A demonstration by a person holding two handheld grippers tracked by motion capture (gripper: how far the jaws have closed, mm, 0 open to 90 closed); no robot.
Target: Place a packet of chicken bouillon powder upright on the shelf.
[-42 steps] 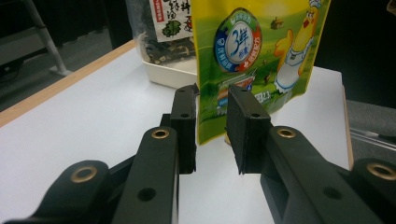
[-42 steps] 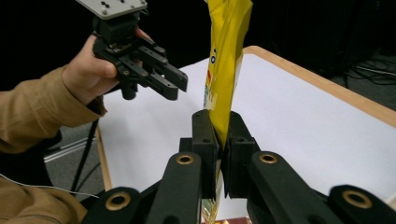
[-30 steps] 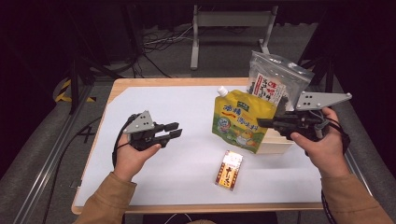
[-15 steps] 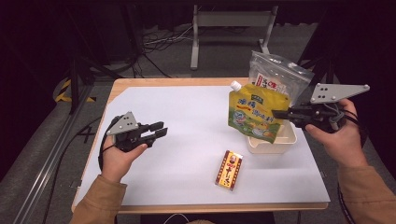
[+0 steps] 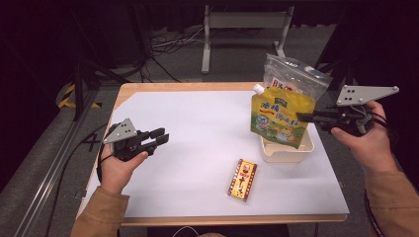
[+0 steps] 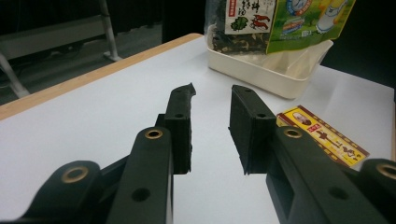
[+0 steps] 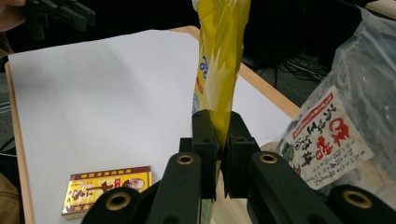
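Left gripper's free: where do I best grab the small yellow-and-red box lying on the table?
Grip the yellow-and-red box across its two long edges, coming straight down from above. It lies flat, apart from the tray, so its narrow width probably suits the open left gripper.

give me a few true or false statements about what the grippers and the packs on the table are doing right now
1. The right hand-held gripper is shut on the yellow pouch. True.
2. The left hand-held gripper holds the small box. False: its jaws are open and empty, and the box lies flat on the table.
3. The clear bag stands in the tub. True.
4. The yellow pouch lies flat on the table. False: it is upright, its bottom in the tub.
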